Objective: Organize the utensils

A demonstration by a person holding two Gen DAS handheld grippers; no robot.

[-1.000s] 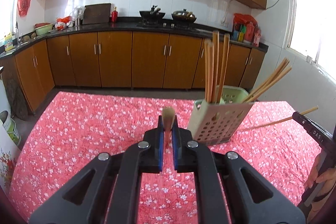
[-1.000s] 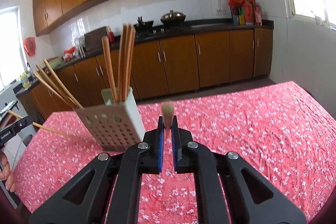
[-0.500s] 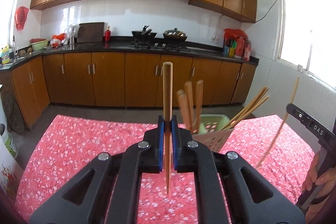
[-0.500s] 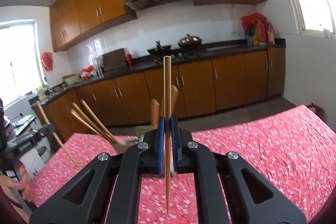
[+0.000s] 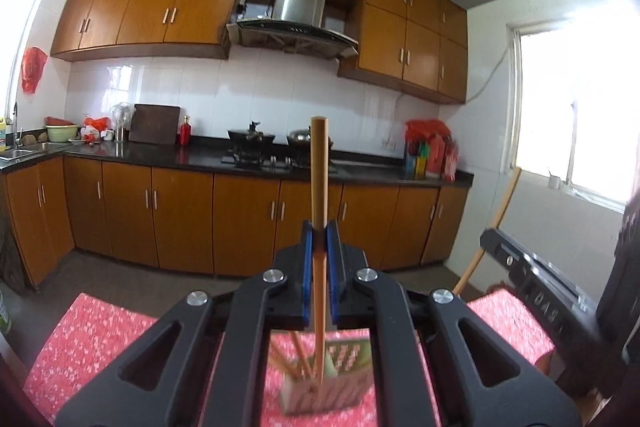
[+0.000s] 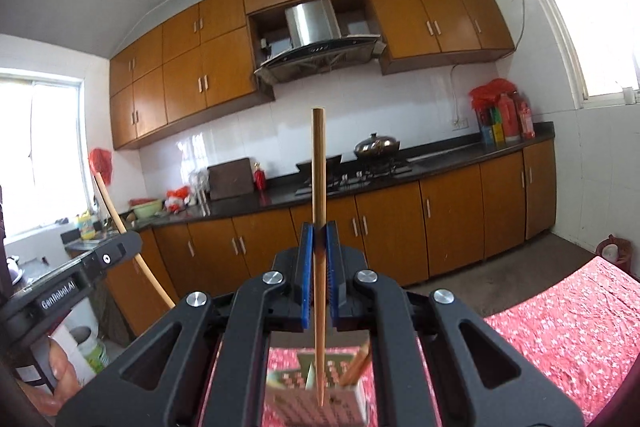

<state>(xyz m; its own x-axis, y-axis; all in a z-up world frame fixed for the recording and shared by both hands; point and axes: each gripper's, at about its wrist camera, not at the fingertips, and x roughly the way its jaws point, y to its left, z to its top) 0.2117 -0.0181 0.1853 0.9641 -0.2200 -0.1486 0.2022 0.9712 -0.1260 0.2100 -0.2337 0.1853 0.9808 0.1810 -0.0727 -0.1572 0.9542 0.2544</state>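
Note:
My left gripper [image 5: 319,233] is shut on a wooden chopstick [image 5: 319,187] that stands upright, its lower tip over the pale green perforated holder [image 5: 340,387] below. My right gripper [image 6: 319,233] is shut on another upright chopstick [image 6: 319,187], its tip over the same holder [image 6: 340,399], which has other chopsticks [image 6: 358,365] in it. Each gripper shows in the other's view: the right one [image 5: 528,267] at the right edge, the left one [image 6: 80,275] at the left, each with its chopstick.
The holder stands on a table with a red flowered cloth [image 5: 92,335]. Behind are brown kitchen cabinets [image 5: 180,219], a dark counter with a stove and pots [image 5: 256,147], a range hood and a window [image 5: 576,107] at the right.
Both grippers have risen and tilted so the chopsticks stand vertical. The holder has dropped from mid-view to below the jaws, and both chopstick tips now hang over it.

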